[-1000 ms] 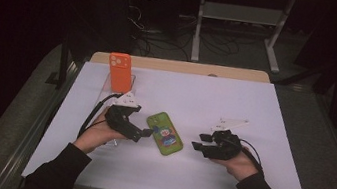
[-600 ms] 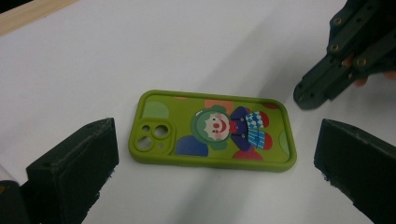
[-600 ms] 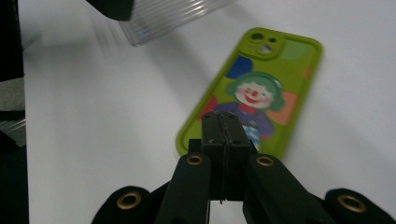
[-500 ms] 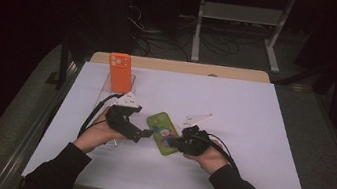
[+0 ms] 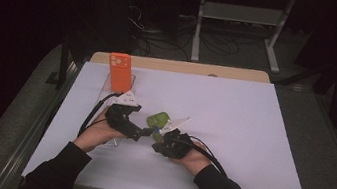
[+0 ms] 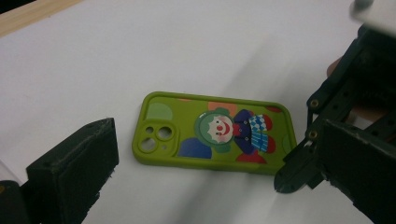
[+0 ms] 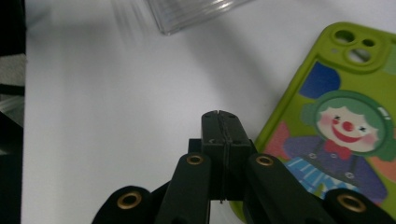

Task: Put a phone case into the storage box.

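The left gripper [image 5: 143, 133], held in the person's left hand [image 5: 95, 134], rests low over the white table top [image 5: 251, 137]. Its two black jaws stand wide apart with nothing between the pads; in the left gripper view one jaw rises at the lower left and the other at the right edge.

The lime-green soft phone case printed with a clown figure [image 6: 215, 133] lies flat on the table, printed back up, directly ahead of the left gripper's jaws and apart from both pads. Its camera cut-outs face the left jaw's side of that view.

The right gripper [image 7: 223, 122], held in the right hand [image 5: 192, 159], has its jaws pressed fully together, pad against pad, with nothing clamped between them. The jaws have just been closing, and no object lies between them. The closed tip sits just beside the long edge of the green case, on the table side of it; contact between the tip and the case edge cannot be confirmed. In the high view the right gripper [image 5: 161, 146] lies just beside the left gripper's front end, with the case at both tips.

Beyond the left gripper stands an orange phone case [image 5: 119, 72] upright in a clear plastic holder [image 7: 187, 14], well apart from the green case.
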### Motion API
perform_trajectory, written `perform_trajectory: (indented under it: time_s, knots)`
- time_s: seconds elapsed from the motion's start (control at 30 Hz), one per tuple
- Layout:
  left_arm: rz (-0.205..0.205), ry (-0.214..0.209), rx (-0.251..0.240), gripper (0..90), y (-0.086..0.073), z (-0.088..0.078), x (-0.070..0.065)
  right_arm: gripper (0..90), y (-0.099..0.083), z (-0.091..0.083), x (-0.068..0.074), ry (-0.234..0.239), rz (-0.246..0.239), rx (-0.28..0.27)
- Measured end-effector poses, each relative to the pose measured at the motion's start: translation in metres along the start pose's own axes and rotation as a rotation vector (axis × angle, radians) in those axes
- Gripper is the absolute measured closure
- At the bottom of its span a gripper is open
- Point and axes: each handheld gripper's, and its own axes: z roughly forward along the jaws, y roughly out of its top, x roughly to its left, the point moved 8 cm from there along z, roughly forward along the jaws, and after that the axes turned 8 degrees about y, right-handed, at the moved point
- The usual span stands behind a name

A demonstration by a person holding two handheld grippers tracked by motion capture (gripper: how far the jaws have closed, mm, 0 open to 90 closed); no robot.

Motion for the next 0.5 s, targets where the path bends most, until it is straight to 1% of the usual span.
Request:
perform_trajectory:
  time_s: [0.07, 0.1, 0.13, 0.17, 0.3, 0.4, 0.43, 0.47, 0.5]
  knots:
    - [0.006, -0.002, 0.001, 0.0, 0.0, 0.0, 0.0, 88.2, -0.001, 0.003, 0.0, -0.007, 0.001, 0.014]
    - [0.011, -0.002, 0.006, 0.0, -0.001, 0.0, 0.0, 88.2, -0.002, 0.003, -0.001, -0.015, -0.011, 0.02]
    - [0.011, -0.002, 0.006, 0.0, -0.001, 0.0, 0.0, 88.2, -0.003, 0.004, 0.0, -0.016, -0.002, 0.02]
    - [0.009, -0.003, 0.006, 0.0, 0.0, 0.0, -0.001, 88.2, -0.005, 0.004, -0.005, -0.04, -0.042, 0.039]
    - [0.004, -0.006, 0.0, 0.0, 0.0, 0.0, -0.002, 88.3, -0.007, 0.001, -0.009, -0.07, -0.044, 0.05]
    - [0.004, -0.009, -0.001, 0.0, 0.001, 0.0, -0.002, 88.2, -0.01, -0.004, -0.013, -0.088, -0.029, 0.049]
    - [0.006, -0.011, 0.001, 0.0, 0.001, 0.0, -0.003, 88.2, -0.011, -0.006, -0.016, -0.095, -0.031, 0.052]
    - [0.0, -0.013, -0.002, 0.0, 0.001, 0.0, -0.004, 88.3, -0.012, -0.008, -0.017, -0.095, -0.011, 0.049]
    - [0.007, -0.013, 0.001, 0.0, 0.001, 0.0, -0.004, 88.2, -0.012, -0.01, -0.018, -0.094, 0.01, 0.04]
